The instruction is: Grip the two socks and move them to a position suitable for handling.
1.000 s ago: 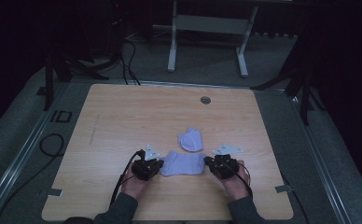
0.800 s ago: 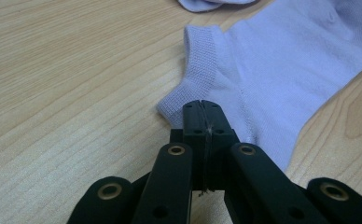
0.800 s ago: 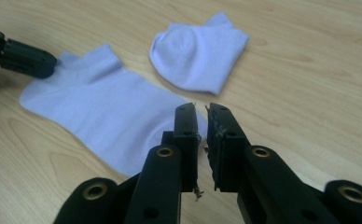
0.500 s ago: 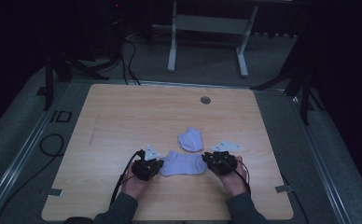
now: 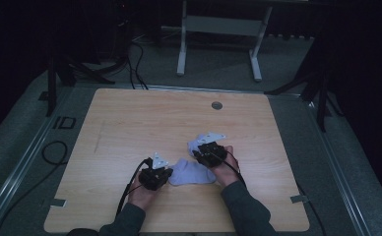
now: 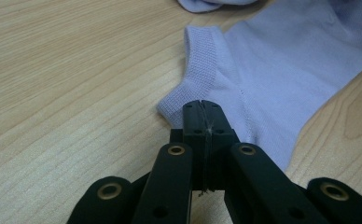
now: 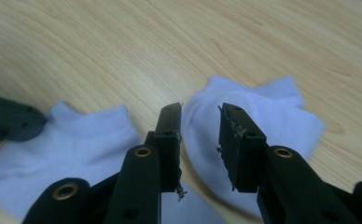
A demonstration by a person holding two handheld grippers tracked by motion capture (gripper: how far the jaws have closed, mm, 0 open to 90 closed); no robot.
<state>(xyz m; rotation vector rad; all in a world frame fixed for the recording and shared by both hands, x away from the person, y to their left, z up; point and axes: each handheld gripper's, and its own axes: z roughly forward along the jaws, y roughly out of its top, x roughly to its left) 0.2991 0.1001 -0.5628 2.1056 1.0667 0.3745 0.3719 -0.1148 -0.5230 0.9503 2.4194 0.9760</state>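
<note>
A pale lilac sock [image 5: 193, 173] lies flat on the wooden table [image 5: 130, 123] near the person's edge, with a 2nd sock [image 7: 258, 121] of the same colour bunched just beyond it; the left gripper [image 6: 202, 109] is clenched on the flat sock's ribbed cuff, its 2 black jaws pressed tight together with the fabric pinched between them, so the sock spreads away from the jaw tips across the wood; the right gripper [image 7: 200, 135] is released, its jaws having just been opening, a clear gap between them and nothing pressed in it; seen along those jaws, the bunched sock lies directly ahead and under the tips, the flat sock off to the side; in the high view the left hand [image 5: 144, 191] rests low at the flat sock's left end, while the right hand [image 5: 226, 164] sits further up the table, beside the bunched sock; both sleeved forearms enter from the near edge.
</note>
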